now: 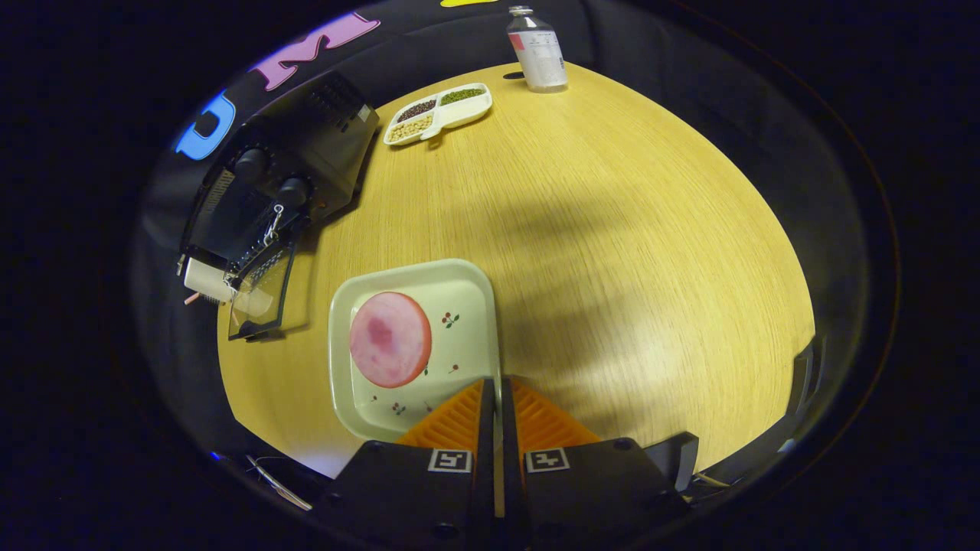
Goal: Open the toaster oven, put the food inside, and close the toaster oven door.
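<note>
Round wooden table [612, 229] carrying black toaster oven [291, 164] at far left, door [260, 295] already dropped open. Cream tray [467, 287] with pink food slice [390, 339] just ahead of gripper [498, 394], orange fingers [459, 421] closed together on tray's near right rim. Advised: keep tray level, swing left, enter oven mouth squarely above door.

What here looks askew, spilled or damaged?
Nothing stands out. The toaster oven door hangs open, as the task needs; the pink slice lies flat on the tray, whose rim the gripper pinches.
</note>
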### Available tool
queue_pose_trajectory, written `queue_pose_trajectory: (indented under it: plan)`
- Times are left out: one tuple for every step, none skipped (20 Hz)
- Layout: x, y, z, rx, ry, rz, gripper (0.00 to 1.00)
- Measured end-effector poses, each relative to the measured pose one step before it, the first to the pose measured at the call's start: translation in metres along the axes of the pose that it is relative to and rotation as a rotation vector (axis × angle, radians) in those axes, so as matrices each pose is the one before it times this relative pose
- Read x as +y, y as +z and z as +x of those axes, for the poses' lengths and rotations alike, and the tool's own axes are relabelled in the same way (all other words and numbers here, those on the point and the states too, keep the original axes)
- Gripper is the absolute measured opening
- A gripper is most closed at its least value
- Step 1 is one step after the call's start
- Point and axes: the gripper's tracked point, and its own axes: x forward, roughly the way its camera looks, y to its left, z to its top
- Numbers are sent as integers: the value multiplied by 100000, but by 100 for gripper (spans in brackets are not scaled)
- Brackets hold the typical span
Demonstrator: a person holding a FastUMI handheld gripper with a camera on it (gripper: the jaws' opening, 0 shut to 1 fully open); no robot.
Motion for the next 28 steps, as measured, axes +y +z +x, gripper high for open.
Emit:
queue_pose_trajectory:
  plan:
    - [156,11,-284,-1015,617,-775,10]
    - [-35,8,-168,-552,890,265,9]
    - [73,9,20,-151,1557,2459,8]
    - [197,-182,378,-96,2222,5456,6]
    - [529,-433,-120,1599,3440,7082,6]
    - [223,-227,-28,435,1537,7408,6]
    - [249,-25,-50,-800,1872,6028,6]
    - [407,46,-322,-1549,2155,4867,6]
    - [480,-74,-429,-1714,2106,4148,6]
    - [436,103,-337,-1919,1829,3437,6]
    - [630,180,-447,-2154,2429,3017,6]
    - [554,227,-287,-2209,1788,2414,6]
    - [530,32,-223,-2094,1806,2538,6]
    - [402,187,-176,-2115,1605,2870,6]
    - [530,17,-224,-1845,1588,2895,6]
    - [152,58,-176,-1955,860,2254,6]
    - [277,-134,-226,-1603,1332,2462,6]
    - [96,-60,-266,-1517,925,2513,6]
    - [34,-115,-353,-1521,925,2632,6]
    - [135,-87,-107,-994,1095,2398,6]
    - [216,-286,-90,-1056,1224,2117,6]
    - [256,-266,-48,-738,1086,1343,6]
    - [399,-431,-42,-384,1152,719,6]
    - [432,-588,-395,-742,621,345,6]
    - [746,-1361,-1351,-35,1237,-7,6]
    - [701,-888,-375,586,780,25,6]
    - [849,-806,-304,341,1674,-373,6]
    - [1065,-705,186,702,2012,-753,6]
